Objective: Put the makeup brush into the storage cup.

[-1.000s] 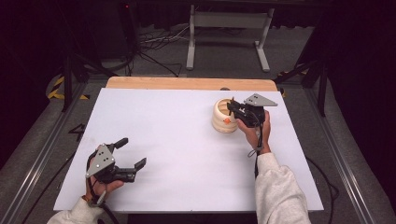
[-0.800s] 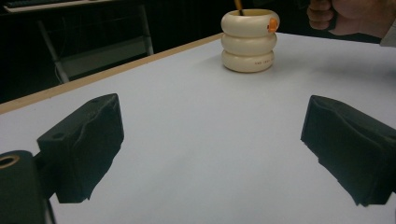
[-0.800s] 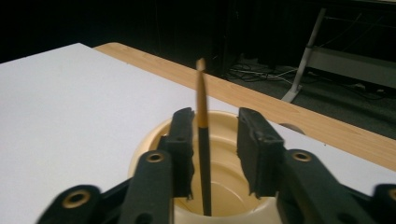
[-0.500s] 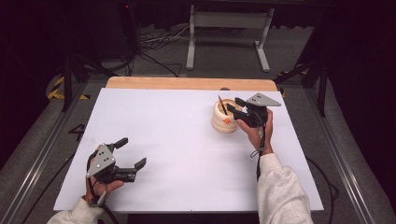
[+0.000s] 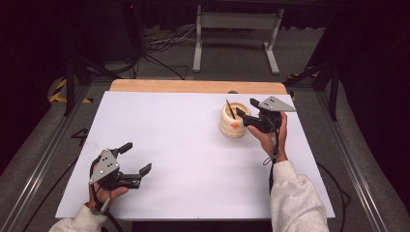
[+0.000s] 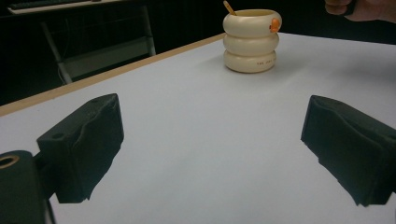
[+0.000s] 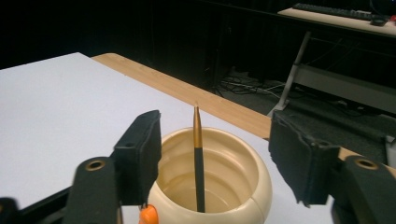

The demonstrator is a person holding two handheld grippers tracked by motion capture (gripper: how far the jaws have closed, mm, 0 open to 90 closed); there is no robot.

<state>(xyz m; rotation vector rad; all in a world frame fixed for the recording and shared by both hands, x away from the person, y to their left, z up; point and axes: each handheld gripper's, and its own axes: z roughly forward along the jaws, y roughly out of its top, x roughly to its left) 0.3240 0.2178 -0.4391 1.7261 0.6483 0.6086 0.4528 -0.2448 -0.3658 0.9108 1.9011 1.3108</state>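
Cream pot (image 5: pixel 234 121) with a thin pen (image 7: pixel 198 154) standing inside, right between the wide jaws of the right gripper (image 7: pixel 212 158) (not touching it, maybe ready to pinch). Far off, left gripper (image 5: pixel 130 162) wide too, holding nothing, low over the white table (image 5: pixel 174 130). Looks much as half a second ago.

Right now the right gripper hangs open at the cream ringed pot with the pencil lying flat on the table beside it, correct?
Not quite. The pencil stands inside the pot, as the right gripper view shows. The right gripper is indeed open there.
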